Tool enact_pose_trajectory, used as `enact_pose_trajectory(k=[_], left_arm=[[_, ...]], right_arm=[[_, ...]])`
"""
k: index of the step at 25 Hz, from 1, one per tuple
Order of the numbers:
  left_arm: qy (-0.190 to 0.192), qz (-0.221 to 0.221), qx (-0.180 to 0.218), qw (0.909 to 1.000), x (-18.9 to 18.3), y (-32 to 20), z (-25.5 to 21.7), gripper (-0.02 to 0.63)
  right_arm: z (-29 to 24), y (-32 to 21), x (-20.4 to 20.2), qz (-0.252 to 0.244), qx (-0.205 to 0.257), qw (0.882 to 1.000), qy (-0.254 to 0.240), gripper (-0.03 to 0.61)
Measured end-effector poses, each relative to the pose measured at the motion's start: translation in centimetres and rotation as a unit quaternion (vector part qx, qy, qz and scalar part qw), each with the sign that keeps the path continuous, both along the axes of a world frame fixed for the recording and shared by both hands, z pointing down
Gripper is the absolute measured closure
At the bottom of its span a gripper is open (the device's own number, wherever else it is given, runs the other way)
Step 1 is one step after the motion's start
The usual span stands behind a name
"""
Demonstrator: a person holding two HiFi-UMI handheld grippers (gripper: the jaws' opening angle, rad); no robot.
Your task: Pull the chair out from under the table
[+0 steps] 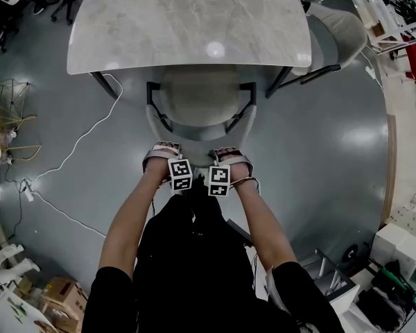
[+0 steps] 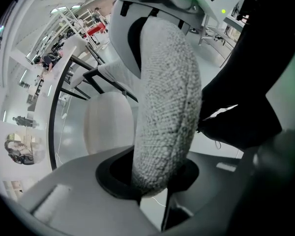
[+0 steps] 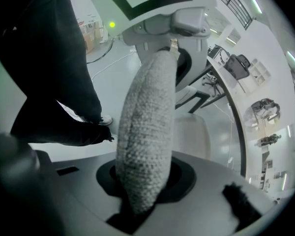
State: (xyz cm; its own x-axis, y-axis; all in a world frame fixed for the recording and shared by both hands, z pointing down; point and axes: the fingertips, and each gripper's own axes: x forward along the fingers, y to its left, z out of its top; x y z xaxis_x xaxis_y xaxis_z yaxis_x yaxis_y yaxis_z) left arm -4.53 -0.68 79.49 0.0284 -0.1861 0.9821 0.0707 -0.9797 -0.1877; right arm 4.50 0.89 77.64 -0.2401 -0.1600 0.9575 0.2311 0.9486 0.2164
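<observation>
**Both grippers clamped on the chair's backrest**

The left gripper [image 1: 162,157] stood narrowed, its jaws closed on the padded top rim of the backrest [image 2: 167,107]. In the left gripper view the coarse grey woven fabric filled the gap between the jaws and ran up and away from them. The right gripper [image 1: 231,157] matched it: its jaws were drawn in on the same rim, and the nubbly cushion was pinched between them in the right gripper view. Both pointed steeply down, side by side and close together, near the middle of the curved back.

The only print that could be made out was the black-and-white square patterns on the two marker cubes, one [image 1: 180,174] on the left gripper and one [image 1: 219,180] on the right. They were blocks of pattern rather than letters.

The chair [image 1: 201,96] sat directly ahead of the grippers and below them. Its round pale seat met the near edge of the marble-topped table [image 1: 187,19], and its dark frame arms showed at either side. The backrest faced the person, on the near side of the seat and clear of the tabletop. The person's bare forearms reached forward from black clothing to the grippers.

A second chair [image 1: 336,30] stood at the table's far right corner. A white cable [image 1: 90,134] trailed over the grey floor to the left.
</observation>
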Motion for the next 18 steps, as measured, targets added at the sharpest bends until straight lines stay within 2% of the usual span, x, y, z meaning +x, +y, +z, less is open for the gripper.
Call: enact_pose_trajectory(k=[18], left_arm=[[0.004,0.003,-0.019,0.9998,0.1,6.8,0.3,0.517]], right_arm=[[0.3,6.6,0.1,0.002,-0.007,1.0,0.001,0.494]])
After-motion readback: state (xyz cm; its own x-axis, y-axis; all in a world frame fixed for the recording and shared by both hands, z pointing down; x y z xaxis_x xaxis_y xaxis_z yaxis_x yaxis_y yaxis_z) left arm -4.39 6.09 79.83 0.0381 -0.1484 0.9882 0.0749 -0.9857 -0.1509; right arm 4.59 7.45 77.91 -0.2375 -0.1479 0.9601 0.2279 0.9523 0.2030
